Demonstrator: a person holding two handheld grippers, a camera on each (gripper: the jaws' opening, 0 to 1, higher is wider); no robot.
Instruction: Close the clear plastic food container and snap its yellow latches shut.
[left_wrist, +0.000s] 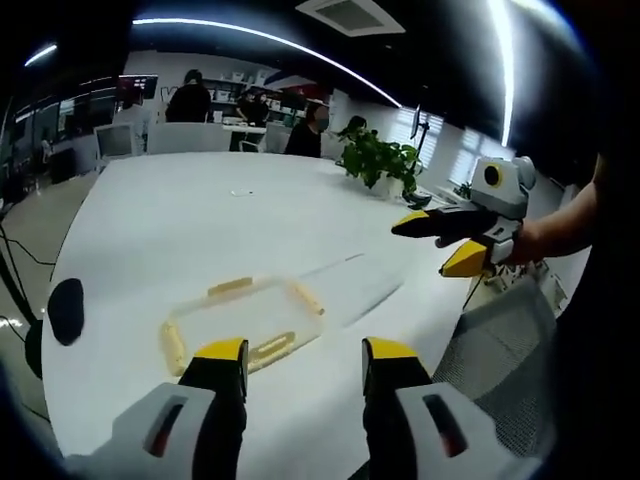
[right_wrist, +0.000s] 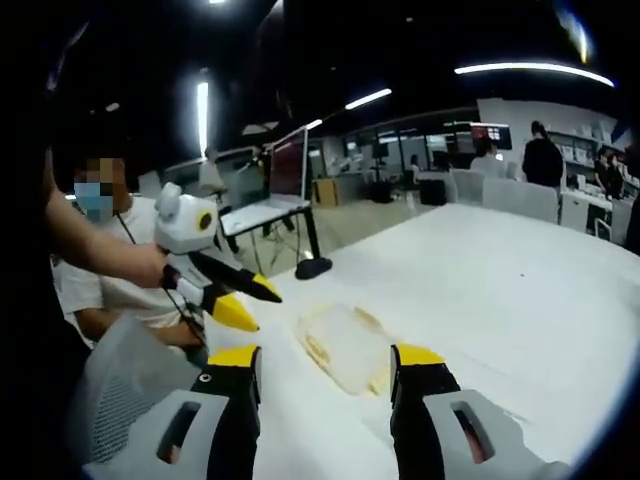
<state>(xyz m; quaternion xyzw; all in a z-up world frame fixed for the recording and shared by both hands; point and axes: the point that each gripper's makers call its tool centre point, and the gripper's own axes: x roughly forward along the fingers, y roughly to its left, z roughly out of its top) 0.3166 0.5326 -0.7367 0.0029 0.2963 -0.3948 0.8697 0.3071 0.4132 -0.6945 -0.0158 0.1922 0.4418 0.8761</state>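
container (left_wrist: 243, 320) lying lower centre on white table (left_wrist: 200, 220), looking light, thin, slippery; press lid corners, pinch yellow latches (left_wrist: 232, 286). left gripper (left_wrist: 305, 365) and right gripper (right_wrist: 325, 372) both hovering wide open, holding nothing.

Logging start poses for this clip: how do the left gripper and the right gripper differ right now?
The left gripper hangs above the container near the table edge; the right gripper sits off to the side, beyond that edge. In the left gripper view the left gripper's jaws point out over the table, while the right gripper's jaws point sideways toward it. Both have yellow-tipped jaws, open and holding nothing.
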